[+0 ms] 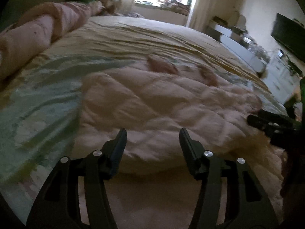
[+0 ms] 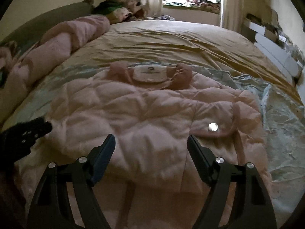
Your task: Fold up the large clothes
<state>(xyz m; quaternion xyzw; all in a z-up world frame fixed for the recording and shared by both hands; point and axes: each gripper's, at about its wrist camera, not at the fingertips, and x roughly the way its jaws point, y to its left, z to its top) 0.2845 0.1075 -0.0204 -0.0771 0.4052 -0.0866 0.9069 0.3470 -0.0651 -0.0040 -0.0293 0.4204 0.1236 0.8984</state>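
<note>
Sunlit bedroom: your pink jacket lies spread on the bed, collar far, hem near. Both your left gripper and right gripper hover over it, jaws wide and empty. It's puffy, soft and probably slippery, so pinch a seam or hem. Only the right view shows the collar label and snap; the left is blurred.

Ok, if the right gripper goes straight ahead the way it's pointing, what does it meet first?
Most likely the pink jacket: the right gripper hovers with jaws open over its quilted front, aimed toward the collar. Depth is unclear, so how soon is hard to judge.
</note>
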